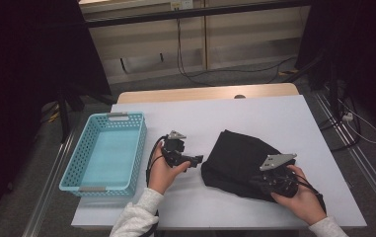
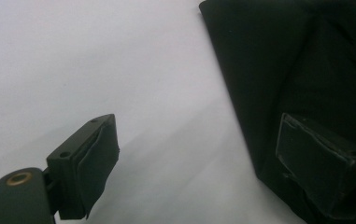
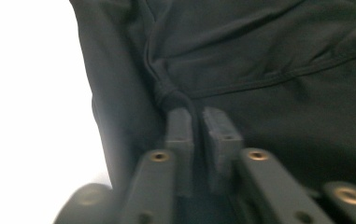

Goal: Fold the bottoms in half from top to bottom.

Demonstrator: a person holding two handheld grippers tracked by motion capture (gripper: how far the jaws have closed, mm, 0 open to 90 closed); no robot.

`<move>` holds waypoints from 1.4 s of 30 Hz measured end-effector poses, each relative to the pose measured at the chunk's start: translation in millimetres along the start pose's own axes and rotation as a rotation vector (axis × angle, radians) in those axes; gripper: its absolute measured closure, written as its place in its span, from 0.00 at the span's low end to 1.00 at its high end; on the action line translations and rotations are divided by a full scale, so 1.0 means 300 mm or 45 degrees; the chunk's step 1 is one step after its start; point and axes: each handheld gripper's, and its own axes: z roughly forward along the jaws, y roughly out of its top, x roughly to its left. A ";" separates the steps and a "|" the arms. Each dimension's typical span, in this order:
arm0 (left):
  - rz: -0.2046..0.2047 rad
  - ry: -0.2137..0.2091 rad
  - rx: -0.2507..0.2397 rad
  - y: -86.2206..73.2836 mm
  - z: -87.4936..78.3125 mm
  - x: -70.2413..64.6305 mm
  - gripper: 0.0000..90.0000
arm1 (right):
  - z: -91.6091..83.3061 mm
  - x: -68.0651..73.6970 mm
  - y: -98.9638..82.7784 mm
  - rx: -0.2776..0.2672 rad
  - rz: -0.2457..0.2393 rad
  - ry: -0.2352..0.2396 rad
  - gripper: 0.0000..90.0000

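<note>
A black folded garment (image 1: 237, 153) lies on the white table top (image 1: 254, 111), right of the middle. My right gripper (image 1: 255, 181) rests on the garment's near edge, held by a hand at the lower right. In the right gripper view its jaws (image 3: 196, 126) stand almost together, with a bunched hem of the black cloth (image 3: 269, 51) pinched between the pads. My left gripper (image 1: 198, 159) hovers just left of the garment, pointing toward it. In the left gripper view its jaws (image 2: 199, 158) are wide apart with nothing between them; the right-hand pad (image 2: 320, 163) sits over the cloth's edge (image 2: 283, 60).
A light blue perforated basket (image 1: 126, 117) stands empty at the table's left side. Bare white surface lies behind the garment and between it and the basket. Cables run across the floor beyond the table's far edge.
</note>
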 end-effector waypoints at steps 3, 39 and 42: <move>-0.015 0.008 -0.009 -0.001 0.004 0.004 0.15 | -0.028 -0.009 0.000 -0.013 -0.003 0.036 0.96; -0.006 -0.064 0.122 -0.082 0.012 -0.160 0.84 | -0.108 -0.089 -0.032 -0.257 0.216 -0.189 0.41; -0.015 -0.073 0.131 -0.078 0.012 -0.156 0.89 | -0.107 -0.092 -0.032 -0.259 0.219 -0.194 0.38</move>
